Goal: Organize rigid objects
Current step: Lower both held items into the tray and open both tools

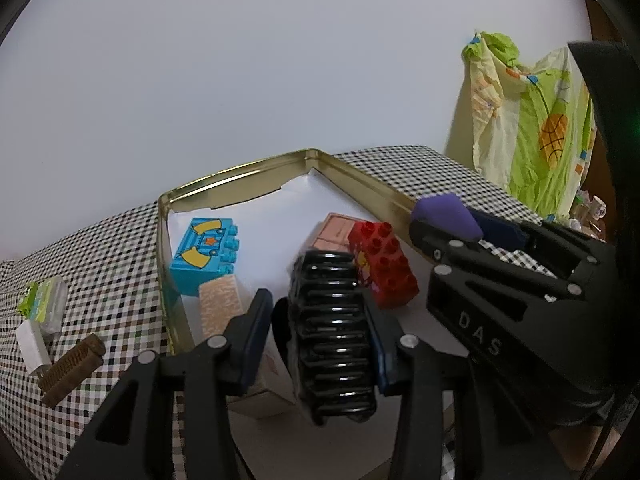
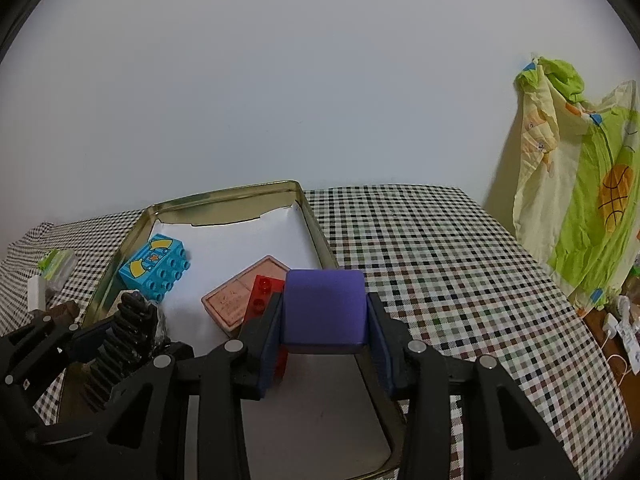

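place: home | signs: checkered tablecloth (image 2: 440, 264), cartoon bedsheet (image 2: 580, 200) (draped), toy bricks (image 1: 206, 254)

Purple block (image 2: 325, 307), red brick (image 1: 382, 264), black-and-white checked tablecloth (image 2: 440, 248), gold tin (image 2: 240, 194).

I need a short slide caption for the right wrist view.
Right gripper holds purple block above gold tin.

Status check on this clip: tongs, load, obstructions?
Left tongs shut on black ribbed piece. Right tongs shut on purple block. Both over gold tin; red brick, pink tile below.
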The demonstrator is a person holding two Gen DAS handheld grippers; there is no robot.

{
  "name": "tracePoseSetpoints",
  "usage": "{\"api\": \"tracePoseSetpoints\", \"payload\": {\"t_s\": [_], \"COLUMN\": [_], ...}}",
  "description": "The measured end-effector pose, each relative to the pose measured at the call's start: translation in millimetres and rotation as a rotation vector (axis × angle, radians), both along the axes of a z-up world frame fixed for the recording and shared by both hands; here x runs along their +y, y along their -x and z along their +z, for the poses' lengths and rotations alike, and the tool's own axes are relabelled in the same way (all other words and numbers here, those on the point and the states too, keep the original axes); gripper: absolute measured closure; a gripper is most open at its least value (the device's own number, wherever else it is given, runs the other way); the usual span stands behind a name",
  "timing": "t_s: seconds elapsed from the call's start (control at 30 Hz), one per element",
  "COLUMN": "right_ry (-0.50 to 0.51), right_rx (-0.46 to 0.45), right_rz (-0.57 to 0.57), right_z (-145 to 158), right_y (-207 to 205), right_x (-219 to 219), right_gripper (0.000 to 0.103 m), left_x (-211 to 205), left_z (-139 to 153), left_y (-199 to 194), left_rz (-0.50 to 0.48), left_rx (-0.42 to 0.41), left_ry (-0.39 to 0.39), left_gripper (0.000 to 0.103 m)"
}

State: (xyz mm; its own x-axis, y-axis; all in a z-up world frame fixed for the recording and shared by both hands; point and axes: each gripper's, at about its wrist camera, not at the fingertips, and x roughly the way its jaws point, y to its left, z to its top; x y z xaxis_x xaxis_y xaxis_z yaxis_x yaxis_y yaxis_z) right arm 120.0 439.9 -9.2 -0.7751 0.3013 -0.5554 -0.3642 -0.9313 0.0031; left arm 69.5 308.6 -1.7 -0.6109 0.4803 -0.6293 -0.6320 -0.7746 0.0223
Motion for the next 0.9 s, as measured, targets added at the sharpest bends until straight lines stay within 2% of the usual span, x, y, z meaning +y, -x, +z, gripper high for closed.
{"api": "tracePoseSetpoints", "payload": {"t_s": [0.13, 0.2, 0.33, 0.47, 0.53, 0.57, 0.63, 0.73, 0.9], "right_ry": [-0.006, -0.005, -0.011, -0.018, -0.004, 0.009, 0.034, 0.018, 0.018], "right_rx": [-0.004, -0.004, -0.008, 0.003, 0.026, 0.043, 0.079, 0.110, 0.128], "right_rz": [-0.001, -0.001, 0.004, -0.019, -0.021, -0.021, -0.019, -0.046, -0.069], "right_z": [0, 1, 0, 1, 3, 4, 6, 10, 12], "right_y": [0, 0, 1, -2, -5, -7, -11, -15, -18], "right_x": [0, 0, -2, -2, -1, 0, 2, 2, 5], "right_gripper": [0.060, 0.060, 0.056, 0.041, 0.029, 0.024, 0.023, 0.023, 0.023], "left_x": [-2, -2, -1, -2, -6, -8, -11, -13, -22], "left_z": [-1, 1, 2, 3, 6, 7, 10, 14, 17], "left_y": [2, -1, -7, -8, -7, -7, -9, -13, -11], "left_rz": [0.000, 0.004, 0.009, 0.008, 0.010, 0.016, 0.024, 0.032, 0.043], "left_rx": [-0.010, 0.010, 0.062, 0.067, 0.053, 0.055, 0.076, 0.123, 0.137], "left_ry": [0.001, 0.005, 0.022, 0.014, -0.018, -0.032, -0.052, -0.055, -0.077], "left_gripper": [0.060, 0.058, 0.041, 0.030, 0.017, 0.013, 0.004, 0.003, 0.002]}}
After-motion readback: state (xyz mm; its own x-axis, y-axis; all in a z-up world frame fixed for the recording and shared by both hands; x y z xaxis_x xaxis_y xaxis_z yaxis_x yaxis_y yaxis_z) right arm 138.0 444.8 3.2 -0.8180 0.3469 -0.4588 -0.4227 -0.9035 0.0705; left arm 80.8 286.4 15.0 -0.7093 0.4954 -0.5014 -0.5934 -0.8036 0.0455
